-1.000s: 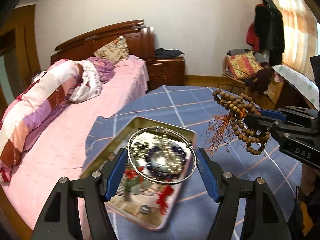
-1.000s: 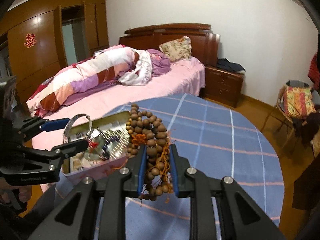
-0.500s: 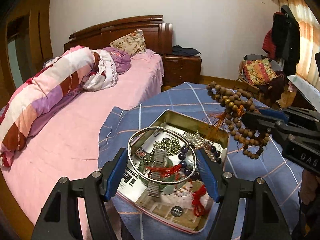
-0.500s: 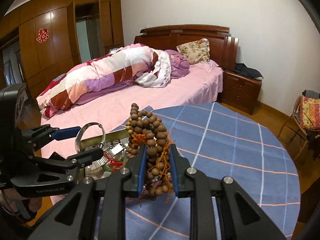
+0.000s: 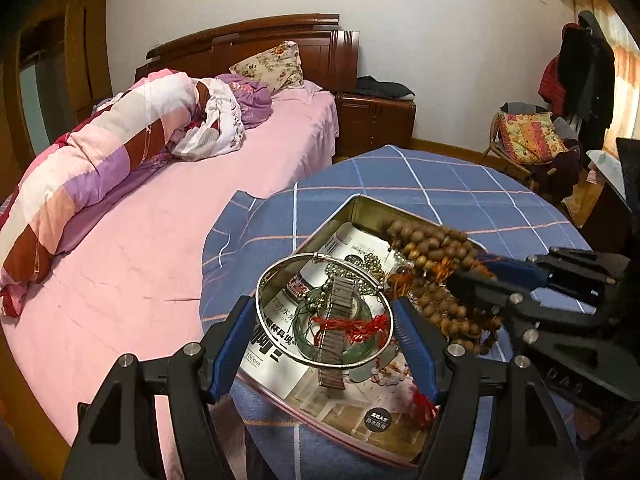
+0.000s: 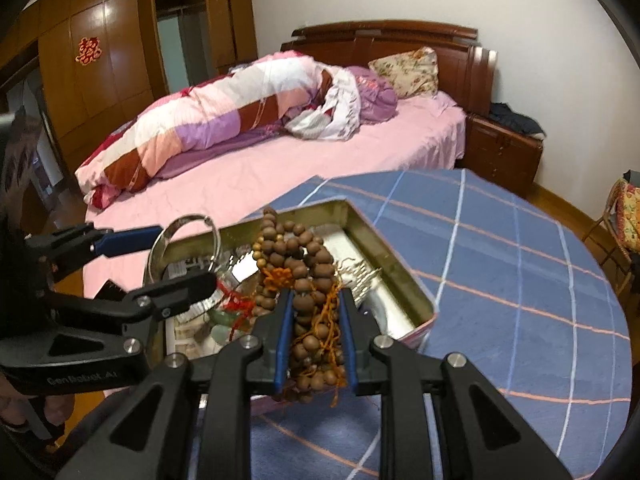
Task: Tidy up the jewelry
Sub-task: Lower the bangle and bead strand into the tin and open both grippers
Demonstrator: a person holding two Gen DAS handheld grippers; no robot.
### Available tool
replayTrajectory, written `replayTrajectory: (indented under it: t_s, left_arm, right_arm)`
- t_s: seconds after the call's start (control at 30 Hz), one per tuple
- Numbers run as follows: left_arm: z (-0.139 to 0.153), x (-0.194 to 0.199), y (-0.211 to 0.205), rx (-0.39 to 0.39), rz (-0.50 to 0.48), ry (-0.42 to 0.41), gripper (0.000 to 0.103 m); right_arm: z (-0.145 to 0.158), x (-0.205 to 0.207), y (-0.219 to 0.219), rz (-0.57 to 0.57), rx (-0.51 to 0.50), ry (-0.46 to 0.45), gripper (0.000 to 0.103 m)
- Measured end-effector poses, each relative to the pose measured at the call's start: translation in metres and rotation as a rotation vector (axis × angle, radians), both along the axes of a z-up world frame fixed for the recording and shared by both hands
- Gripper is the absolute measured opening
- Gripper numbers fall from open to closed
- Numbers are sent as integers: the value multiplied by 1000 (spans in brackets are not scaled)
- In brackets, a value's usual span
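Jewelry tin [image 5: 362, 205] sits open on blue checked tablecloth [image 5: 460, 184], at the table edge nearest the pink bed [image 5: 152, 240]. Left gripper [image 5: 325, 322] jaws spread wide, clamping a silver bangle [image 5: 280, 270] by its outer rim, held flat above the tin. Under the bangle: green jade ring [image 5: 360, 352], metal watch strap [image 5: 334, 344], red tassel cord [image 5: 344, 325]. Right gripper [image 6: 314, 322] jaws nearly closed, squeezing a bunch of brown wooden beads [image 6: 298, 254] with orange cord, over the tin at 3 o'clock from the bangle in the left wrist view. Beads just beside the bangle; contact unclear.
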State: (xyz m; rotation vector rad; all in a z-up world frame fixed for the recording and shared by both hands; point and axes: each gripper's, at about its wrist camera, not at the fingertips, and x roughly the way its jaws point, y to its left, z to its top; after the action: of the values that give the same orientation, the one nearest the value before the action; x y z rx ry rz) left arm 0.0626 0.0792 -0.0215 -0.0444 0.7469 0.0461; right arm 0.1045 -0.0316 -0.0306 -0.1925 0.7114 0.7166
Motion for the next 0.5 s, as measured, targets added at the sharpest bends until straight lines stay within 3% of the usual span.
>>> replayTrajectory:
  t_s: [0.5]
  left_arm:
    - [3,-4,4,-1,9,-7,71]
  right_arm:
    - [-6,-4,4,22,-15,20,28]
